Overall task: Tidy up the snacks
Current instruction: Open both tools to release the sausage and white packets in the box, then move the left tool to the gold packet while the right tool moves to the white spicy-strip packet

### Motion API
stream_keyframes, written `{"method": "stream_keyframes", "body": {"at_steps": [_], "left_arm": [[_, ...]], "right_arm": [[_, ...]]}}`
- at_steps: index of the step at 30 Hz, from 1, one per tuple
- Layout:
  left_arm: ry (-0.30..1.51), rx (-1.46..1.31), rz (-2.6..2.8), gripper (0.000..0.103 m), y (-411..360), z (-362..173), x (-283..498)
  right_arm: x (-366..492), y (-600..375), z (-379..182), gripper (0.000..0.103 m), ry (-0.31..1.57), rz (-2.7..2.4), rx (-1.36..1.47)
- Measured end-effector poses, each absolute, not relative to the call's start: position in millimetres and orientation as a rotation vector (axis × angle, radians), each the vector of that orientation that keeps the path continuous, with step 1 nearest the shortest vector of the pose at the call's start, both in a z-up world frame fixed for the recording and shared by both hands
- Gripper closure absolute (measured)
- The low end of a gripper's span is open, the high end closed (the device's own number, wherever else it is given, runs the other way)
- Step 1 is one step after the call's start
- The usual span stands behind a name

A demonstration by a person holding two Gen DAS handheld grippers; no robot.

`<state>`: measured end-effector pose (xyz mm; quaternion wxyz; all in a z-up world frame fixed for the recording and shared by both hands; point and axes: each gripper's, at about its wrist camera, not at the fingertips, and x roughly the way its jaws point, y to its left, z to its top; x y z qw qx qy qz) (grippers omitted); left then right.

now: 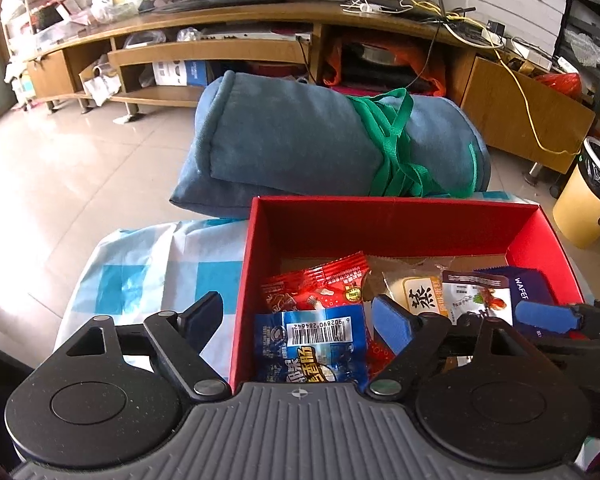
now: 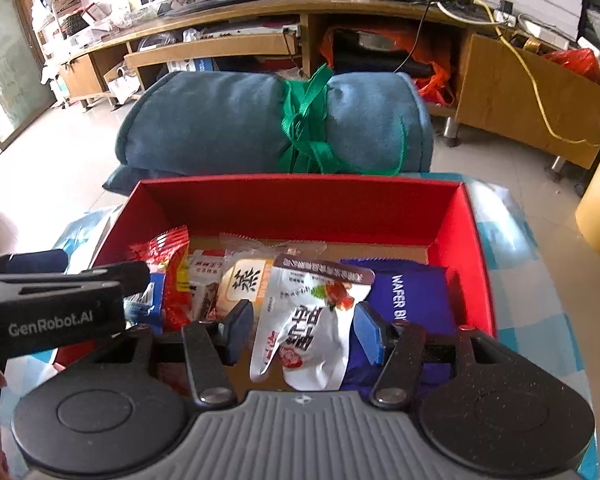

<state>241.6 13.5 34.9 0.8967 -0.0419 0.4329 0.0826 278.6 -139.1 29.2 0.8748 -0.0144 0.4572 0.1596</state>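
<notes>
Left wrist view: the left tool (image 1: 300,322) hangs with its fingers spread wide, gripping nothing. One finger (image 1: 202,316) sits outside the near left wall of the red box (image 1: 396,216), over the blue-checked cloth (image 1: 148,264) covering the desk; the other is inside the box. Between them lies a blue snack packet (image 1: 312,344) with a barcode. Past it lie a red packet (image 1: 320,286), a yellowish bun pack (image 1: 416,292), a white packet (image 1: 478,296) and a purple wafer pack (image 1: 532,284), all inside the box. The right tool's blue pad (image 1: 548,316) reaches in from the right edge.

Right wrist view: the right tool (image 2: 302,332) is also spread open and empty, both fingers over the box (image 2: 300,200). The white packet (image 2: 304,328) lies between them, the purple wafer pack (image 2: 412,296) just beside it. The left tool (image 2: 60,284) enters from the left edge. A rolled blue blanket (image 2: 228,128) tied with green strap (image 2: 304,120) lies behind the box.
</notes>
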Motion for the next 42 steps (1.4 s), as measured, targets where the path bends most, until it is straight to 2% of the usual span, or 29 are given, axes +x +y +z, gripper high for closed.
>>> {"method": "stream_keyframes", "body": {"at_steps": [28, 42], "left_arm": [[0.914, -0.038, 0.006, 0.016, -28, 38, 205], [0.986, 0.036, -0.143, 0.016, -79, 19, 172]], "right_arm": [[239, -195, 51, 0.051, 0.956, 0.209, -0.01], [194, -256, 19, 0.049, 1.097, 0.137, 0.03]]}}
